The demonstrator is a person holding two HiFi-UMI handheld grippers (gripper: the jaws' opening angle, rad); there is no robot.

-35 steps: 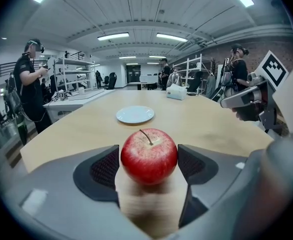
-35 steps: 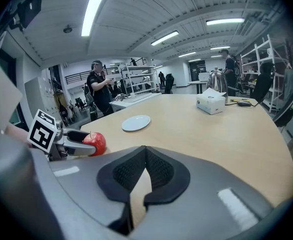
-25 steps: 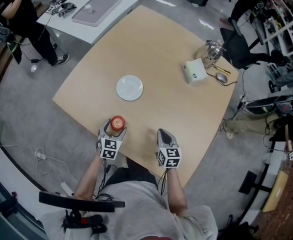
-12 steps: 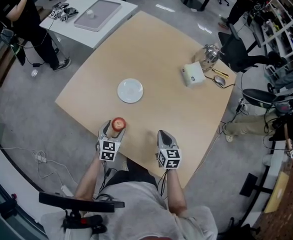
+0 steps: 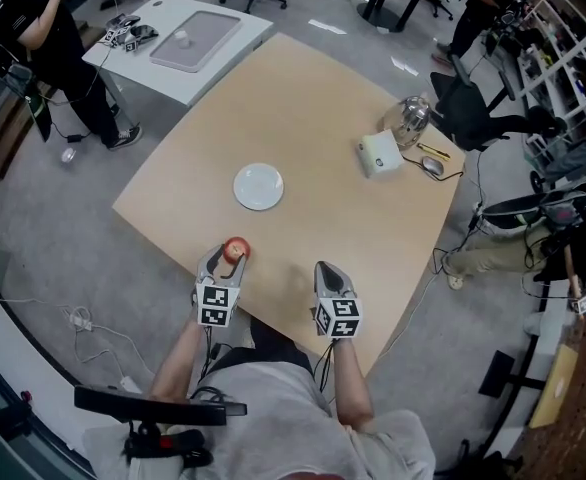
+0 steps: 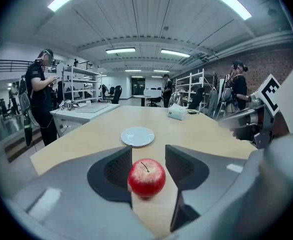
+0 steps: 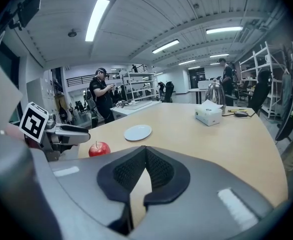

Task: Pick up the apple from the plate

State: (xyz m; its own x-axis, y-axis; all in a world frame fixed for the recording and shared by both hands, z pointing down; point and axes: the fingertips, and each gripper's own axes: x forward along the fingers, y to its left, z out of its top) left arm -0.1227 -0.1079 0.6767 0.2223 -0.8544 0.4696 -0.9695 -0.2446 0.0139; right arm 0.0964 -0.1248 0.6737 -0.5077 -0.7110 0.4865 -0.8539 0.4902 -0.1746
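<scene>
A red apple sits on the tan table near its front edge, away from the empty white plate. My left gripper hovers just behind the apple with its jaws closing. In the left gripper view the apple shows between the jaws, close to the left pad, with a gap at the right pad. It rests on the wood with its shadow under it. The plate lies beyond. My right gripper is shut and empty; its view shows the apple and the plate.
A white tissue box, a glass kettle and a mouse stand at the table's far right. A white side table and a person are at the back left. The table's front edge runs just under both grippers.
The left gripper has lifted and drawn back from the apple, and its jaws have narrowed. The apple now shows at the jaw tips. The right gripper has stayed put.
</scene>
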